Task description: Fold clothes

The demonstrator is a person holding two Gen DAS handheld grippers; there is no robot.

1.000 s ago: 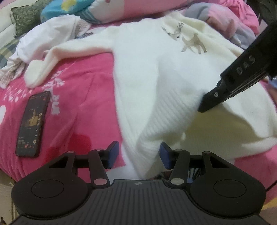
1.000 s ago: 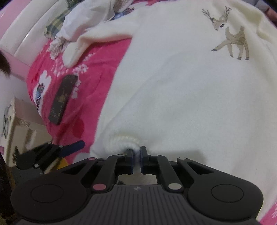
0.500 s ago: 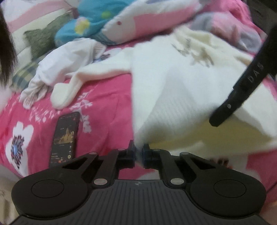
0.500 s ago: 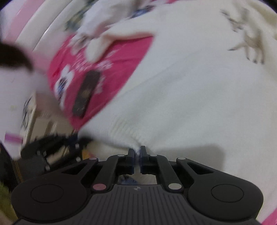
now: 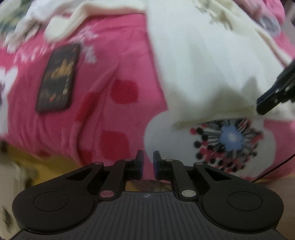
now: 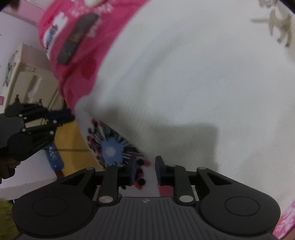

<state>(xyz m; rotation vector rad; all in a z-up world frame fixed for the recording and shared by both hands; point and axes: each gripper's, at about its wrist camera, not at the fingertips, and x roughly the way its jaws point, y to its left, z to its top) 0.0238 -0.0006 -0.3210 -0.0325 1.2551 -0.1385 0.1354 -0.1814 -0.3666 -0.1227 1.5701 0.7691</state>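
A cream sweater [image 5: 212, 55] with a reindeer print [image 6: 278, 31] lies spread on the pink bedspread [image 5: 110, 64], its hem toward me. My left gripper [image 5: 148, 157] hangs over the bed's near edge, just short of the hem's left corner. Its jaws are opening, a narrow gap with no cloth in it. My right gripper [image 6: 145, 162] is also opening, pads apart over the flower print, and the sweater [image 6: 184, 73] lies just ahead, untouched. Each gripper shows in the other's view: the right gripper [image 5: 267, 103] at the hem's right, the left gripper [image 6: 60, 118] off the bed's corner.
A dark phone [image 5: 57, 79] lies on the bedspread left of the sweater. Other pale clothes [image 5: 36, 11] are bunched at the far left. Beyond the bed's corner stand a cream cabinet [image 6: 24, 73] and a blue bottle [image 6: 53, 157] on yellow floor [image 6: 71, 140].
Both grippers had the sweater's hem pinched and drew it toward the bed's near edge. Now both have let go, their pads have parted, and the hem rests on the bedspread.
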